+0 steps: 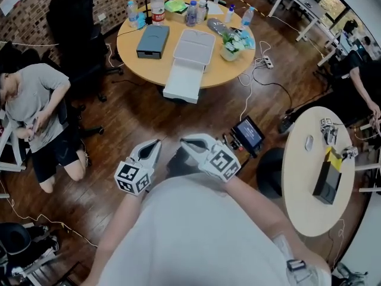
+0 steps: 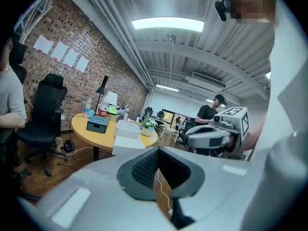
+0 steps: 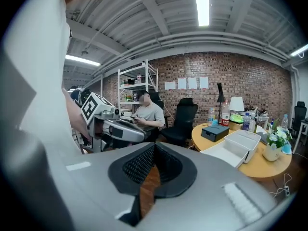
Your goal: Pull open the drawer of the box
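The box, a dark grey-blue case (image 1: 153, 42), lies on the round wooden table (image 1: 226, 70) far ahead of me, and its drawer looks closed. It also shows small in the left gripper view as the box (image 2: 98, 123) and in the right gripper view as the box (image 3: 215, 132). Both grippers are held close to my chest, side by side and well short of the table. My left gripper (image 1: 156, 143) (image 2: 158, 150) is shut and empty. My right gripper (image 1: 186, 142) (image 3: 154, 147) has its pads together with nothing between them.
A white container with its lid open (image 1: 190, 64), bottles (image 1: 158, 8) and a potted plant (image 1: 230, 49) share the table. A black office chair (image 1: 74, 22) and a seated person (image 1: 36, 112) are at left. At right are a second round table (image 1: 315, 171), a small screen (image 1: 249, 133) and floor cables.
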`<act>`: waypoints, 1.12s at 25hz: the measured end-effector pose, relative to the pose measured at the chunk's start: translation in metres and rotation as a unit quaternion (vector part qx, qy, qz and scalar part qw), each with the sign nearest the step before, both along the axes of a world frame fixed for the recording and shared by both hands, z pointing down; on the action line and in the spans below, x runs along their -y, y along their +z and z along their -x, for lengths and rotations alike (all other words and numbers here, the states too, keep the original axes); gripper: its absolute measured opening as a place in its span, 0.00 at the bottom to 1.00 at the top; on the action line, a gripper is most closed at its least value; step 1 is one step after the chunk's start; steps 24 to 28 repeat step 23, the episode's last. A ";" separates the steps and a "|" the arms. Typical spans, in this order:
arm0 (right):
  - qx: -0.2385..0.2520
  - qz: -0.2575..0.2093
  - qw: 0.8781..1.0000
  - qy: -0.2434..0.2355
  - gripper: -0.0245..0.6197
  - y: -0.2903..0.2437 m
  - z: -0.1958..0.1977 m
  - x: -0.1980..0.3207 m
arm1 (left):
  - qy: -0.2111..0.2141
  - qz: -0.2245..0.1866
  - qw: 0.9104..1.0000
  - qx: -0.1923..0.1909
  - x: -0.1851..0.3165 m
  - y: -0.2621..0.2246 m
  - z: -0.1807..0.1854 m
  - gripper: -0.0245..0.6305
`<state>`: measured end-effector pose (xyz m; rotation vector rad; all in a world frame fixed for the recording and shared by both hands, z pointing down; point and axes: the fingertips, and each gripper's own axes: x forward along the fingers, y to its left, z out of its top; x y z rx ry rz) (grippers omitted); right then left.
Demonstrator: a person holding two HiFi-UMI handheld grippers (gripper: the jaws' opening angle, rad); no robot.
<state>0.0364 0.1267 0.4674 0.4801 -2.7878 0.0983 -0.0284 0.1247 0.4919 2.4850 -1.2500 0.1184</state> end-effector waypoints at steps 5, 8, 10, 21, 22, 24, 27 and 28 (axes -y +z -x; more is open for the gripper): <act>0.003 0.008 1.000 0.002 0.04 0.003 -0.001 -0.007 | 0.005 0.003 1.000 0.005 -0.005 0.003 -0.003 0.04; 0.003 0.006 1.000 -0.002 0.04 0.003 0.004 -0.011 | 0.005 0.005 1.000 0.007 -0.008 0.004 0.001 0.04; 0.002 0.004 1.000 -0.004 0.04 0.002 0.008 -0.011 | 0.003 0.005 1.000 0.008 -0.009 0.005 0.004 0.04; -0.005 0.005 1.000 -0.003 0.04 0.003 0.013 -0.012 | 0.007 0.004 1.000 0.011 -0.008 0.006 0.008 0.04; -0.005 0.005 1.000 -0.003 0.04 0.003 0.013 -0.012 | 0.008 0.003 1.000 0.012 -0.008 0.005 0.008 0.04; -0.006 0.004 1.000 -0.003 0.04 0.003 0.013 -0.012 | 0.009 0.002 1.000 0.013 -0.008 0.005 0.007 0.04; -0.006 0.004 1.000 -0.003 0.04 0.003 0.013 -0.012 | 0.009 0.002 1.000 0.013 -0.008 0.005 0.007 0.04; -0.006 0.004 1.000 -0.003 0.04 0.003 0.013 -0.012 | 0.009 0.002 1.000 0.013 -0.008 0.005 0.007 0.04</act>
